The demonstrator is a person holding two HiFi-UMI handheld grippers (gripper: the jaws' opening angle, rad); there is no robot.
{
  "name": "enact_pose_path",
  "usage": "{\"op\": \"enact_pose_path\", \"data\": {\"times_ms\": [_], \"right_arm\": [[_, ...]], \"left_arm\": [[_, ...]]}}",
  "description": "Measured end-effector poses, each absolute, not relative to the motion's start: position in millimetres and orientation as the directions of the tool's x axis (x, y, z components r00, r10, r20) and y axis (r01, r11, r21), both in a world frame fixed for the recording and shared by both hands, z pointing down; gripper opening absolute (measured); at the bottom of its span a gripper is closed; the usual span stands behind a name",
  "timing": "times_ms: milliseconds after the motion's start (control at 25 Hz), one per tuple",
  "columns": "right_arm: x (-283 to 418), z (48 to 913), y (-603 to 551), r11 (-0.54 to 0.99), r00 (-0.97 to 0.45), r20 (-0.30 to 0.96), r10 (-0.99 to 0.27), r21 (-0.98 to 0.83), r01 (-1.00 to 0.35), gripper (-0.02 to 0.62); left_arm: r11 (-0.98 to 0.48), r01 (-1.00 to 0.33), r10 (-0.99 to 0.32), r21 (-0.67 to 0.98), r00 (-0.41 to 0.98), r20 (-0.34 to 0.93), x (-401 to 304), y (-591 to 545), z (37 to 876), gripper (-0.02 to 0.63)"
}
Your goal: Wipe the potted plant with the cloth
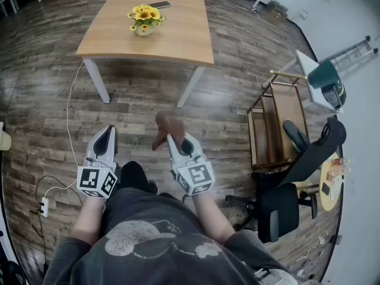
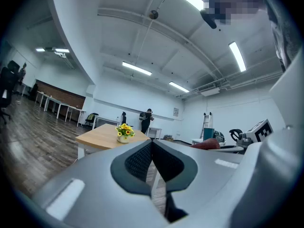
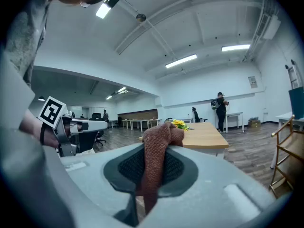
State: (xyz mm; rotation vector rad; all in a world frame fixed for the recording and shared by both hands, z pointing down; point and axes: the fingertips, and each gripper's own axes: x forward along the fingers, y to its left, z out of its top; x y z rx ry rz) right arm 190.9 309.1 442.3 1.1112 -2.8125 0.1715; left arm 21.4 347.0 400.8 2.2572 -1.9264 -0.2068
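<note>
A potted plant (image 1: 145, 20) with yellow flowers in a pale pot stands on a wooden table (image 1: 178, 40) well ahead of me; it shows small in the left gripper view as the plant (image 2: 124, 132) and in the right gripper view as the plant (image 3: 179, 124). My right gripper (image 1: 171, 138) is shut on a rust-brown cloth (image 1: 164, 129), which bunches above the jaws and hangs down between them as the cloth (image 3: 157, 160). My left gripper (image 1: 109, 134) is shut and holds nothing. Both are held level over the floor, short of the table.
A phone (image 1: 160, 5) lies on the table behind the plant. A wooden cart (image 1: 276, 126) and black office chairs (image 1: 285, 203) stand to the right. A white cable and power strip (image 1: 45, 205) lie on the plank floor at left. People (image 3: 221, 110) stand far back.
</note>
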Motion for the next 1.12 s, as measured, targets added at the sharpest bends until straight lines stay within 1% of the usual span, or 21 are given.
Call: {"op": "enact_pose_path", "data": {"times_ms": [360, 680, 840, 1120], "right_arm": [[201.1, 440.5, 305.7, 0.722, -0.723, 0.142, -0.677, -0.068, -0.689, 0.041], [205.5, 446.0, 299.4, 0.733, -0.738, 0.141, -0.66, -0.096, -0.674, 0.041], [199.8, 451.2, 291.3, 0.74, -0.75, 0.14, -0.647, -0.124, -0.661, 0.043], [190.5, 460.6, 256.1, 0.723, -0.728, 0.173, -0.663, -0.106, -0.683, 0.043]], "left_arm": [[-0.156, -0.965, -0.987, 0.21, 0.158, -0.006, 28.8, 345.1, 407.9, 0.018], [-0.157, -0.964, -0.986, 0.216, 0.164, 0.016, 38.2, 339.0, 415.6, 0.018], [-0.131, -0.965, -0.99, 0.226, 0.14, 0.022, 27.8, 331.5, 421.2, 0.018], [-0.117, -0.962, -0.991, 0.246, 0.131, 0.042, 5.2, 296.7, 437.7, 0.018]]}}
